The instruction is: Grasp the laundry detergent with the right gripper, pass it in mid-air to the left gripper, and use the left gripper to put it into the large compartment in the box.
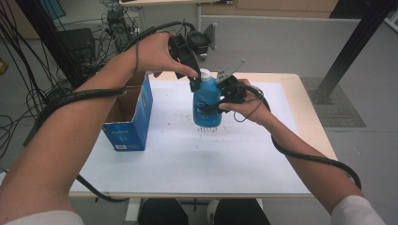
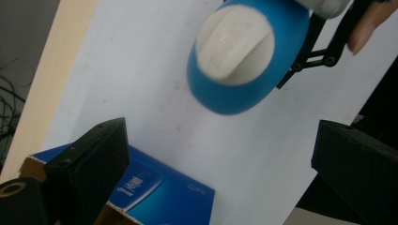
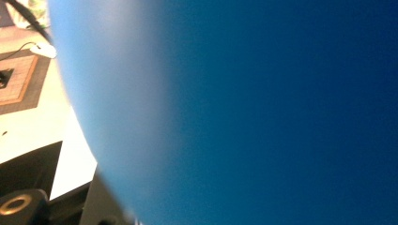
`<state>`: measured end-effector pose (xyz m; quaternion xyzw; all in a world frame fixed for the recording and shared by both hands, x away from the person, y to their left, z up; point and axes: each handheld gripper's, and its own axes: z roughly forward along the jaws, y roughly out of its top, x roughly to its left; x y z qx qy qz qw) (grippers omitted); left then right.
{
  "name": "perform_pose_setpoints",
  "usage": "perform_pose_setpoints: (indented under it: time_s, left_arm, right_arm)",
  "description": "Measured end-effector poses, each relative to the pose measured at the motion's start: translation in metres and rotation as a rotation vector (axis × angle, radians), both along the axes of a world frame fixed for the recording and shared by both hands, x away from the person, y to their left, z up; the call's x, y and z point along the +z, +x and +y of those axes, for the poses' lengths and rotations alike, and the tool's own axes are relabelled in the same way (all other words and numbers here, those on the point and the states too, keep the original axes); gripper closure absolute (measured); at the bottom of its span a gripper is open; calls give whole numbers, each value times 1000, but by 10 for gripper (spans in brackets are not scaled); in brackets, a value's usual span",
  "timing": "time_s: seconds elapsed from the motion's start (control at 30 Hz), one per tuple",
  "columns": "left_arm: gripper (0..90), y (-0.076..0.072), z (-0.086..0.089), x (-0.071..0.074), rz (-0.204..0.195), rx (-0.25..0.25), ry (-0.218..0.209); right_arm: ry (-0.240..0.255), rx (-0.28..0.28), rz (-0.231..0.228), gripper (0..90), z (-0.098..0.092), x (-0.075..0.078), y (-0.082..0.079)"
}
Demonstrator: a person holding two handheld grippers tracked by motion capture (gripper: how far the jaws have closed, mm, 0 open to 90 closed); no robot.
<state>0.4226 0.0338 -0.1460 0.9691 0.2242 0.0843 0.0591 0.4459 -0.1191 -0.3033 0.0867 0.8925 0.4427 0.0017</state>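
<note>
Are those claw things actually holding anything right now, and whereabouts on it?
Yes. The right gripper clamps the blue bottle around its body, lifted off the table. The left gripper hovers open by its white cap.

Even, soft overhead light keeps the high view bright and fairly sharp, the white table (image 1: 155, 164) showing only faint shadows, while in the left gripper view the blue bottle (image 2: 244, 89) at upper centre is smeared, and the right gripper view is a defocused blue blur, paler toward its left.
</note>
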Motion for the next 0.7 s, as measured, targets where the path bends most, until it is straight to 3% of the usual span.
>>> perform_pose_setpoints:
  time_s: [0.37,0.7]
  left_arm:
    - [46,-10,-5,-4,55,-60,36]
    - [45,-16,-11,-9,85,-96,59]
  right_arm:
    - [4,110,-3,435,17,6,-12]
    - [21,140,-8,435,24,7,-20]
